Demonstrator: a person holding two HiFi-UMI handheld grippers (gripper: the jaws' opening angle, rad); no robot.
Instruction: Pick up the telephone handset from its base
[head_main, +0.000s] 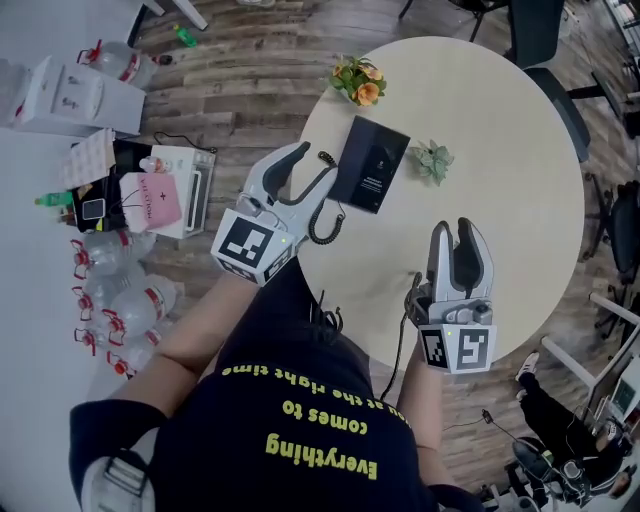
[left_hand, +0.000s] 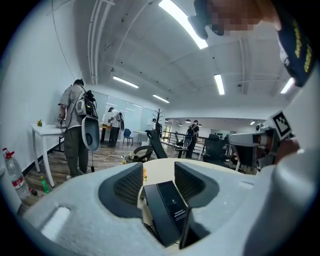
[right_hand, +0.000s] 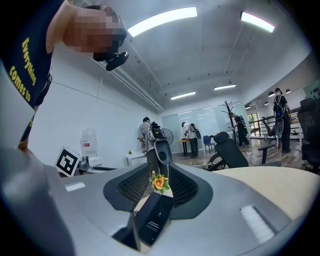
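Dark shirt (head_main: 300, 440) of the person filled the lower head view. Round desk (head_main: 520, 200) carried the black telephone (head_main: 370, 163), its handset (left_hand: 155, 215) lying on the base. Left gripper (head_main: 315, 160) was released, jaws apart, just beside the telephone's left edge. Right gripper (head_main: 454, 228) was likewise released and empty, well apart from the telephone, nearer the person. Orange flowers (head_main: 360, 82) stood beyond the telephone.

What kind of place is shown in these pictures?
Probably an open-plan office or lab: swivel chairs, long ceiling lights, a white desk by the wall, and a round table with a telephone.
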